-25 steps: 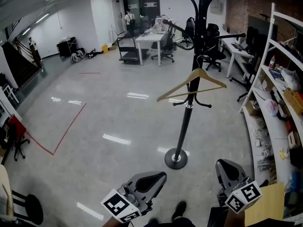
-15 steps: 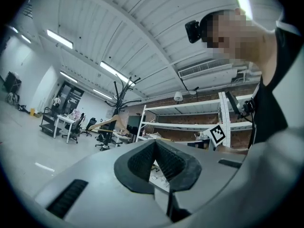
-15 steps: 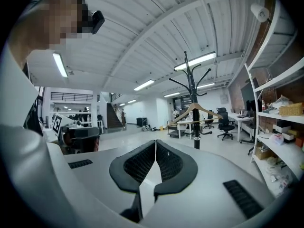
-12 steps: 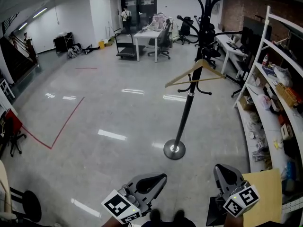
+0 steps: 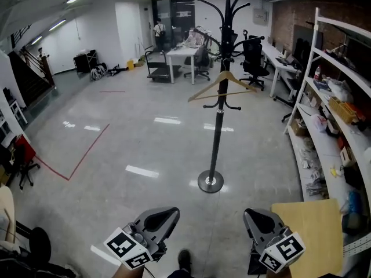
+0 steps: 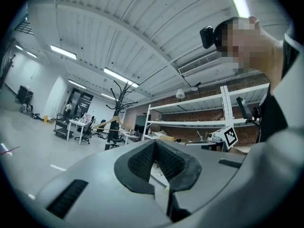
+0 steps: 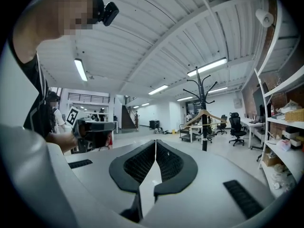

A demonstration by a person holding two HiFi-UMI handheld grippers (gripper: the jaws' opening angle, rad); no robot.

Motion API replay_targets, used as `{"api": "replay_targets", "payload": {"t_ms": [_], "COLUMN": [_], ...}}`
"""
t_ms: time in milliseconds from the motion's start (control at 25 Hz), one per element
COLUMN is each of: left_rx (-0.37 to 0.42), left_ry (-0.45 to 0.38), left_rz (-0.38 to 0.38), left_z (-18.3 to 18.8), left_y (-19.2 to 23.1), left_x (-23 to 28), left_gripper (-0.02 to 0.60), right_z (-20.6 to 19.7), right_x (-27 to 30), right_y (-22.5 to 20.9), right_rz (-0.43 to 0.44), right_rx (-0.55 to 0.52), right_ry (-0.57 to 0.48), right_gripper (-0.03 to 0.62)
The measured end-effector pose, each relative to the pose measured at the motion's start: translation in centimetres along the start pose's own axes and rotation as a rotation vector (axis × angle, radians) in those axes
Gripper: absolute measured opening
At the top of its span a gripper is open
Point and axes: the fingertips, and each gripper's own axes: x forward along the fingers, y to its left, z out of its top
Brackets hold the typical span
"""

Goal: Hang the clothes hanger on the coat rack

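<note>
A wooden clothes hanger (image 5: 222, 86) hangs by its hook from an arm of the tall black coat rack (image 5: 218, 126), which stands on a round base (image 5: 210, 182) on the glossy floor. Both grippers are low in the head view, well short of the rack. My left gripper (image 5: 165, 215) is shut with nothing in it, and so is my right gripper (image 5: 253, 217). In the left gripper view the jaws (image 6: 154, 144) meet, with the rack (image 6: 117, 101) and hanger (image 6: 107, 123) far off. The right gripper view shows closed jaws (image 7: 155, 143), the distant rack (image 7: 204, 127) and the hanger (image 7: 204, 115).
White shelving (image 5: 333, 126) loaded with items lines the right side. A light wooden board (image 5: 310, 230) lies by my right gripper. Desks and office chairs (image 5: 188, 55) stand at the back. A red tape line (image 5: 81, 155) crosses the floor; a black chair (image 5: 23, 162) stands far left.
The view has drawn back from the coat rack, which now looks smaller and farther away. The hanger stays hung on the rack. Both grippers remain shut, low in the frame.
</note>
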Motion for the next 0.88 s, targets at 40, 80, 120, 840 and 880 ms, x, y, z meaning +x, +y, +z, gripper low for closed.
{"api": "replay_targets", "payload": {"t_ms": [40,80,120,840,880], "left_rx": [0.003,0.003,-0.003,0.016,0.027], "left_ry": [-0.003,-0.008,-0.014,0.004,0.005], "left_rz": [0.001,0.002,0.007,0.057,0.070], "left_z": [-0.1,-0.2,-0.4,-3.6,-3.6], "left_y": [-1.2,-2.3,-3.2,-13.1,-13.1], "left_x": [-0.3,-0.6,-0.8,-8.8,-10.0], "left_gripper": [0.000,0.000,0.000,0.000,0.000], "right_z": [-0.3,-0.8,-1.2,-1.0,-0.8], "right_x": [-1.3,-2.4,-3.5,-12.5,-12.8], "right_y": [0.4,0.5,0.3,6.2,7.3], "right_rz": [0.005,0.002,-0.008,-0.073,-0.078], "right_rx": [0.002,0.007,0.011,0.061,0.058], "right_ry": [-0.001,-0.002,-0.001,-0.043,-0.047], "right_gripper": [0.008,0.008,0.008,0.008,0.008]}}
